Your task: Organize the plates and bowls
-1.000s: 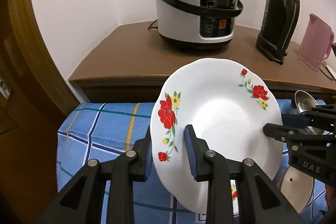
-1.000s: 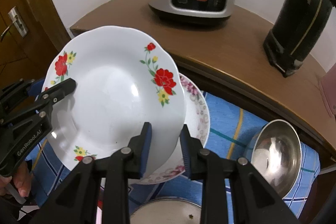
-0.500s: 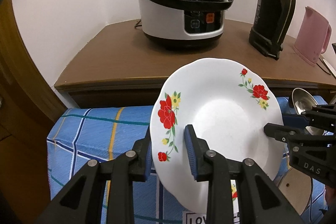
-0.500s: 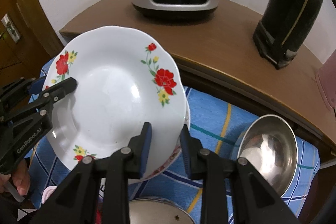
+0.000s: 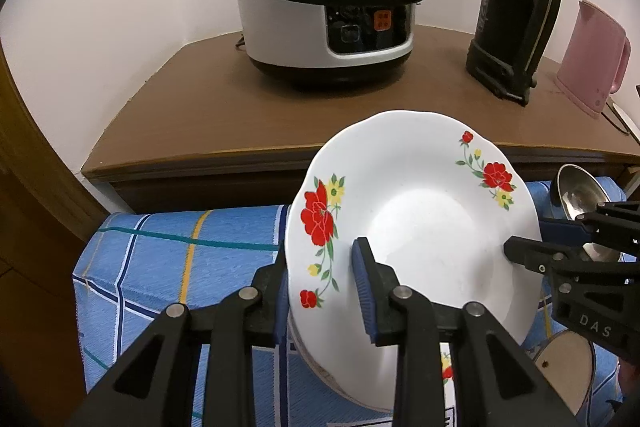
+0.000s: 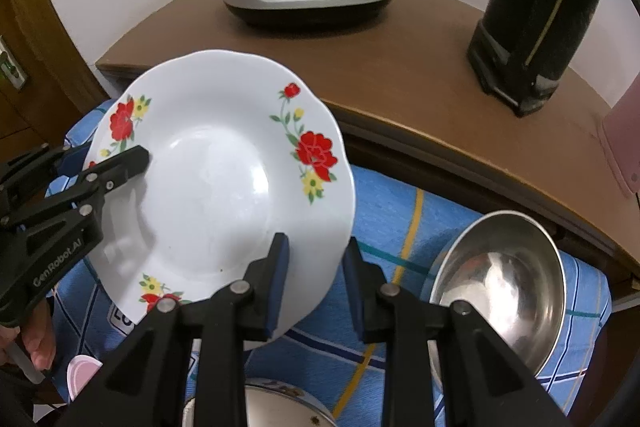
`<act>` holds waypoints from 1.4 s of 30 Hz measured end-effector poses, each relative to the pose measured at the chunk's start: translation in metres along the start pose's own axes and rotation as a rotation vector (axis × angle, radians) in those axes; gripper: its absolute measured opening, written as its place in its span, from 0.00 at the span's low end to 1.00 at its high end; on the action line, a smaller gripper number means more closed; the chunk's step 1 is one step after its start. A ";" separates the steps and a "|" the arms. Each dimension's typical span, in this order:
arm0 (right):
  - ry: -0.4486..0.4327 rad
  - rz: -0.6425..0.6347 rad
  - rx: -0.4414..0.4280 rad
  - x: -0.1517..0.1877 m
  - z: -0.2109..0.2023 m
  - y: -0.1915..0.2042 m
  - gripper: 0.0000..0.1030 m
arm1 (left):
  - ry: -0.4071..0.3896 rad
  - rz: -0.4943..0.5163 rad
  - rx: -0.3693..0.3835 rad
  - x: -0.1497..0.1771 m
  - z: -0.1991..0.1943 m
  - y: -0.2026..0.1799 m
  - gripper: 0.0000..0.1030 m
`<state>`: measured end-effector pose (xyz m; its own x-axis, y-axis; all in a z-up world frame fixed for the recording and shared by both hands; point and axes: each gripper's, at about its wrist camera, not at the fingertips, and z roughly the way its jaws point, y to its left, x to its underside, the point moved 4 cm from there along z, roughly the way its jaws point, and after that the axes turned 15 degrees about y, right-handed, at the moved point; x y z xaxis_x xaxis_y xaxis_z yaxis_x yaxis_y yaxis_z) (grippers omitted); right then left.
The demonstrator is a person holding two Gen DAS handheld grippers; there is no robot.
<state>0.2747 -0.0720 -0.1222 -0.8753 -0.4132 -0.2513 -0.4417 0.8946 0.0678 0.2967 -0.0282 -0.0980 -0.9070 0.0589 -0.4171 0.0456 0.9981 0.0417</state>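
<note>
Blue checked cloth (image 5: pixel 180 267) covers the surface; above it, the left gripper (image 5: pixel 320 291) and right gripper (image 6: pixel 316 267) fingers clamp opposite rims of the flowered plate (image 6: pixel 216 179), tilted.

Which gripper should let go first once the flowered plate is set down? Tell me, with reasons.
Probably the left gripper. It clamps the flowered plate's rim on the side over open blue checked cloth, so it can back away freely. The right gripper sits close to the steel bowl.
</note>
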 end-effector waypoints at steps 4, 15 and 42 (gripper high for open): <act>0.005 0.001 -0.003 -0.001 0.000 0.000 0.27 | 0.006 0.002 0.002 -0.002 0.002 0.000 0.31; 0.019 0.001 -0.007 -0.004 0.002 -0.001 0.27 | 0.032 0.003 0.004 -0.003 0.010 -0.001 0.32; -0.013 -0.002 -0.077 0.000 0.008 -0.017 0.32 | 0.044 0.057 -0.039 0.021 0.033 0.003 0.43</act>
<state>0.2835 -0.0860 -0.1311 -0.8718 -0.4127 -0.2637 -0.4581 0.8776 0.1411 0.2922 -0.0229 -0.1368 -0.9210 0.1140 -0.3725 0.0822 0.9916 0.1003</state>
